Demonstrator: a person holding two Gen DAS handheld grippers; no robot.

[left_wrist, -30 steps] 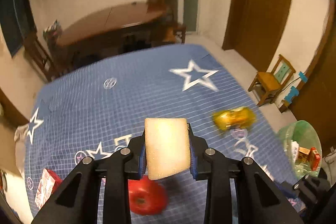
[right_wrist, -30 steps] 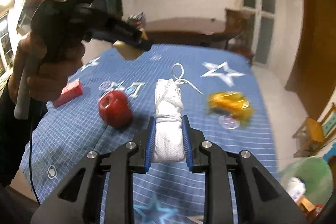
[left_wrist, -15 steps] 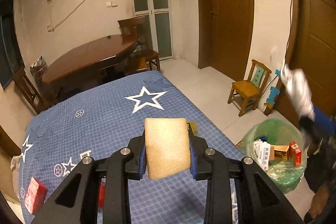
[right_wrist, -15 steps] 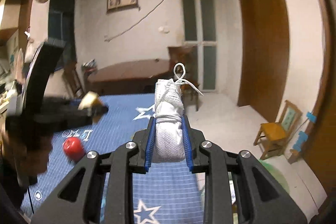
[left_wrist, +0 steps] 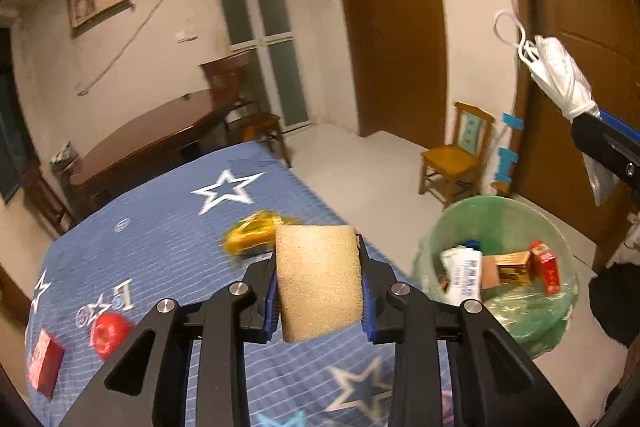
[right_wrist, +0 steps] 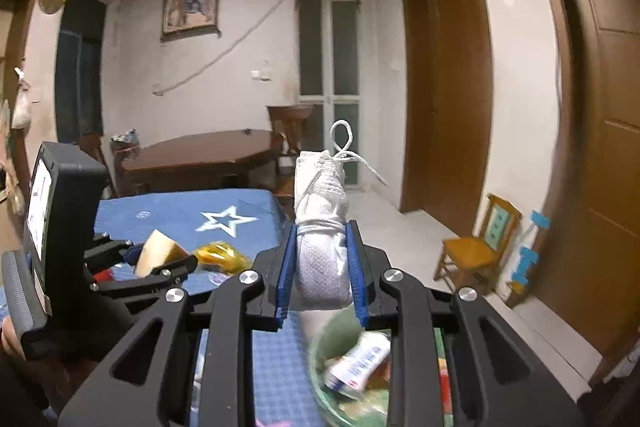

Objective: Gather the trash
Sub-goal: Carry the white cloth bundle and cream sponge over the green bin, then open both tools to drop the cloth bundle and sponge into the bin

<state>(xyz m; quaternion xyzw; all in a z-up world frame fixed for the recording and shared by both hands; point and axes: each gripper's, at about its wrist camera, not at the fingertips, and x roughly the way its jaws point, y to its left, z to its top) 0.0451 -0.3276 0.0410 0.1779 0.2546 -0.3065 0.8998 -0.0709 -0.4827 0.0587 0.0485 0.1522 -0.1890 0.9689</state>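
Observation:
My left gripper (left_wrist: 319, 287) is shut on a tan sponge (left_wrist: 318, 283), held above the blue starred tablecloth (left_wrist: 168, 227) near its right edge. My right gripper (right_wrist: 321, 273) is shut on a rolled white face mask (right_wrist: 322, 227) with loose ear loops; in the left wrist view the mask (left_wrist: 560, 75) hangs high at the right, above the bin. A green-lined trash bin (left_wrist: 496, 267) stands on the floor right of the table and holds cartons and wrappers. It shows blurred below my right gripper (right_wrist: 352, 359). The left gripper with the sponge (right_wrist: 156, 255) is at the left of the right wrist view.
On the cloth lie a yellow wrapper (left_wrist: 252, 235), a red apple (left_wrist: 108, 333) and a red box (left_wrist: 45, 363). A small wooden chair (left_wrist: 456, 155) stands by the brown doors. A dark wooden table (left_wrist: 152, 143) with chairs is behind.
Both grippers have swung right from over the table toward the bin, each keeping its load. The bin has come closer in both views; the mask now hangs over it.

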